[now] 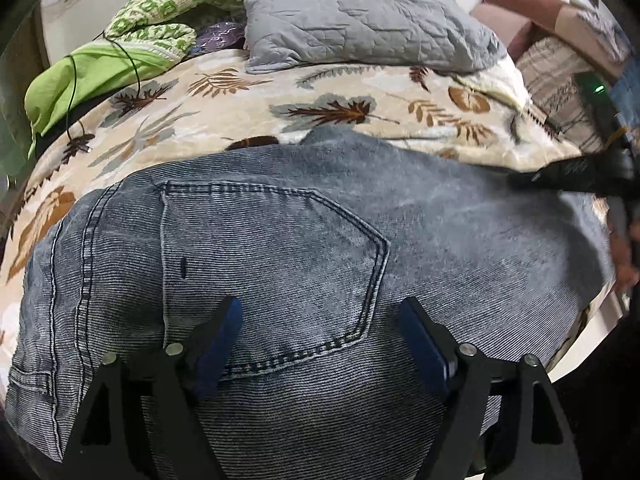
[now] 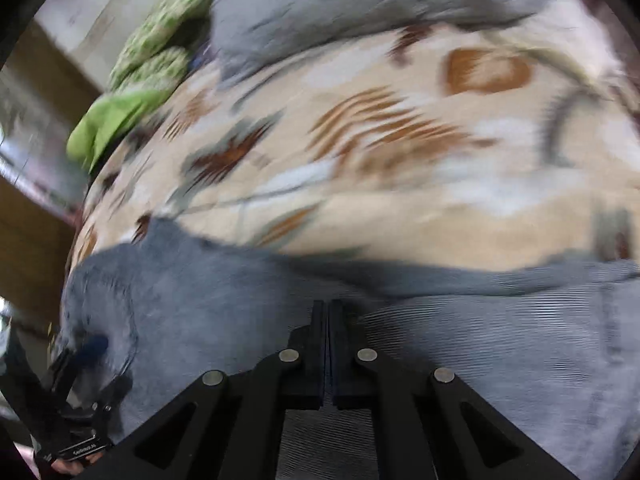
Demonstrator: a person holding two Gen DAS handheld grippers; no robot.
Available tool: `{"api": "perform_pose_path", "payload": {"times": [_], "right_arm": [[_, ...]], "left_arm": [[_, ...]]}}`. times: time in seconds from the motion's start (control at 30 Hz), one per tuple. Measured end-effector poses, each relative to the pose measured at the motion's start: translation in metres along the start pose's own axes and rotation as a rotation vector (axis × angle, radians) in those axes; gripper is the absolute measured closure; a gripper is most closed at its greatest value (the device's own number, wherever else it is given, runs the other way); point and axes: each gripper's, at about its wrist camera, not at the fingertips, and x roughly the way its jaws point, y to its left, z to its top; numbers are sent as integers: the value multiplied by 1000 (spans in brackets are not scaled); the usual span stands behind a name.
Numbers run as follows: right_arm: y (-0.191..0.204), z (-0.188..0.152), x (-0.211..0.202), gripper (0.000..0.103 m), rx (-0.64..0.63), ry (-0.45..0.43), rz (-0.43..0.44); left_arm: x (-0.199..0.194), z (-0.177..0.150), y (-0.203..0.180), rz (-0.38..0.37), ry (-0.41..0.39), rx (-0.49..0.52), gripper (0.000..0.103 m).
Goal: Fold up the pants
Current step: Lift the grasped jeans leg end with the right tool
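Leaf-print blanket (image 1: 240, 116) across a bed, grey pillow (image 1: 360, 20) and green bedding (image 1: 96, 76) at its head. Blue jeans (image 1: 280, 248) spread flat on the blanket, back pocket (image 1: 272, 256) up. Left gripper (image 1: 320, 320) angled down over the pocket, blue-padded fingers (image 1: 224, 332) spread wide, nothing clamped. Right gripper (image 2: 329, 316) angled down over blurred denim, jaws pressed together; no cloth visible between them.
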Motion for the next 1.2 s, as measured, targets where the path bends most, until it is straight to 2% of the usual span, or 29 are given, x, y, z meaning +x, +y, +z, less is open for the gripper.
{"api": "perform_pose_path", "payload": {"times": [0.07, 0.13, 0.23, 0.3, 0.37, 0.5, 0.67, 0.83, 1.07, 1.2], "right_arm": [[-21, -1, -18, 100, 56, -47, 24], [-32, -7, -32, 100, 88, -80, 42], [-44, -22, -35, 100, 101, -82, 22], [-53, -29, -27, 100, 123, -55, 7], [-59, -34, -19, 99, 121, -40, 12], [-56, -33, -19, 99, 95, -68, 8], [-51, -30, -41, 99, 90, -156, 40], [-38, -50, -59, 99, 77, -200, 39], [-23, -80, -40, 99, 46, -135, -81], [-20, -80, -36, 99, 5, -150, -111]], "left_arm": [[3, 0, -1, 3, 10, 4, 17], [7, 1, -2, -5, 19, 1, 10], [13, 1, -12, 12, 41, 44, 0], [17, 1, -20, 52, 49, 74, 0], [17, 1, -19, 55, 44, 57, 0], [17, 2, -19, 66, 42, 47, 0], [10, 3, -18, 98, 19, 19, 0], [-6, 6, -14, 166, -67, -8, 0], [-9, 8, -7, 207, -84, -45, 0], [-10, 7, -7, 236, -88, -46, 0]]}}
